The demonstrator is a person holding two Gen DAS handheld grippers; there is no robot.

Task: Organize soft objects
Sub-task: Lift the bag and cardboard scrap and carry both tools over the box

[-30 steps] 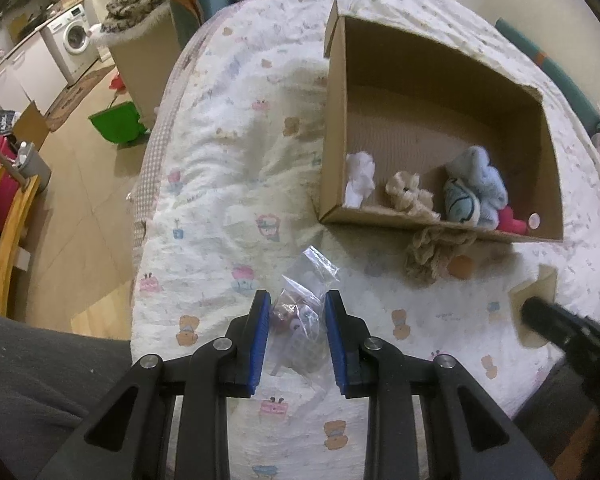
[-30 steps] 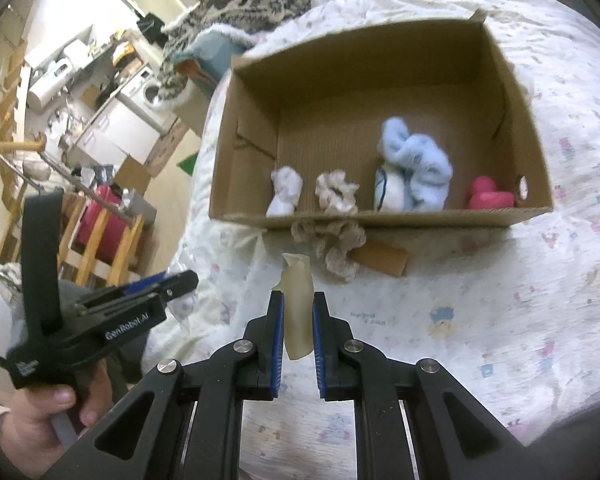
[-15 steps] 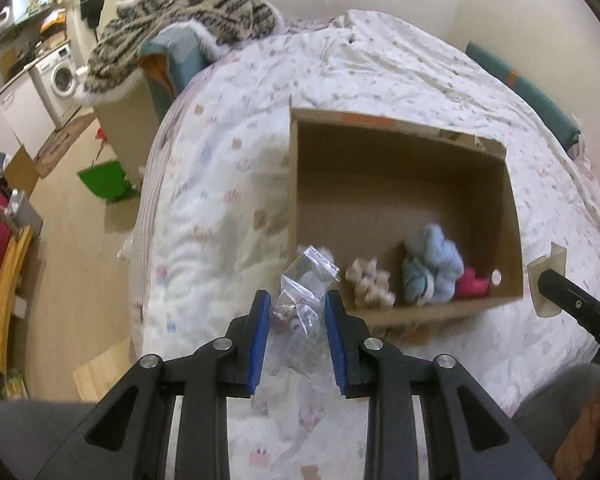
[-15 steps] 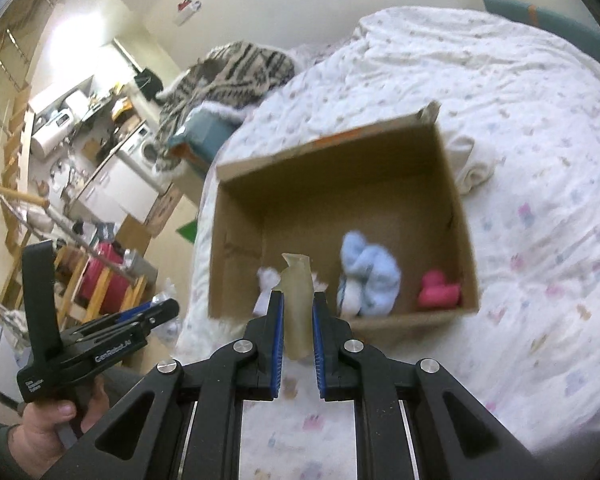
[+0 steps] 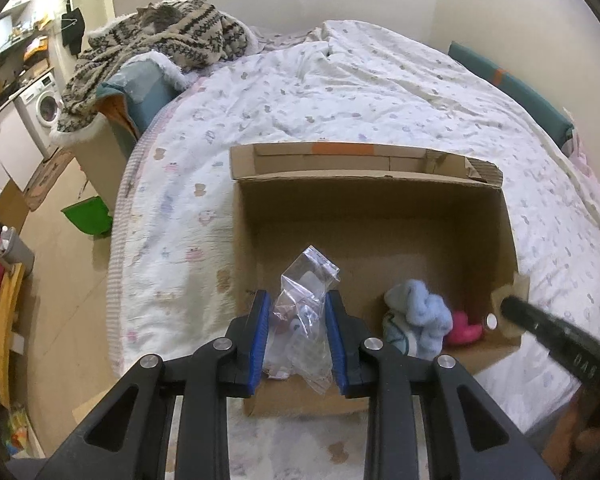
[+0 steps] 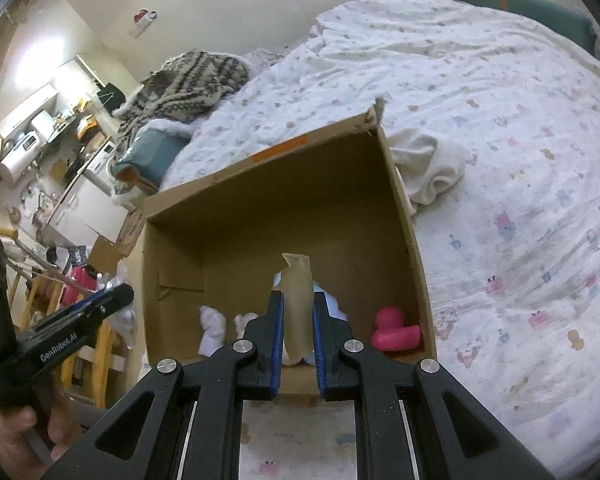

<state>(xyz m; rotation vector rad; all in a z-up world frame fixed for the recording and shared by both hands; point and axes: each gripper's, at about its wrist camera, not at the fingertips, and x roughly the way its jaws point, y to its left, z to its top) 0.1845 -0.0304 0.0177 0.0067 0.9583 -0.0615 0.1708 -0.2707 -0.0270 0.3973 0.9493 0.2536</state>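
My left gripper [image 5: 299, 334] is shut on a clear plastic bag [image 5: 305, 312] with small items inside, held above the near left part of the open cardboard box [image 5: 374, 216]. My right gripper [image 6: 296, 326] is shut on a flat beige soft piece [image 6: 297, 304], held over the box's [image 6: 284, 216] near wall. Inside the box lie a light blue cloth [image 5: 418, 318], a pink duck [image 6: 394, 330], a white cloth [image 6: 212, 326] and a cream scrunchie [image 6: 246, 318]. The right gripper's tip with the beige piece [image 5: 510, 308] shows in the left wrist view.
The box sits on a bed [image 5: 340, 92] with a white patterned quilt. A white cloth [image 6: 430, 168] lies beside the box's right wall. A patterned blanket pile [image 5: 156, 40] stands at the bed's far left. The floor with a green bin [image 5: 88, 214] lies to the left.
Both grippers have risen and moved forward over the box with their loads. The brown scrunchie and tan piece in front of the box are out of view.
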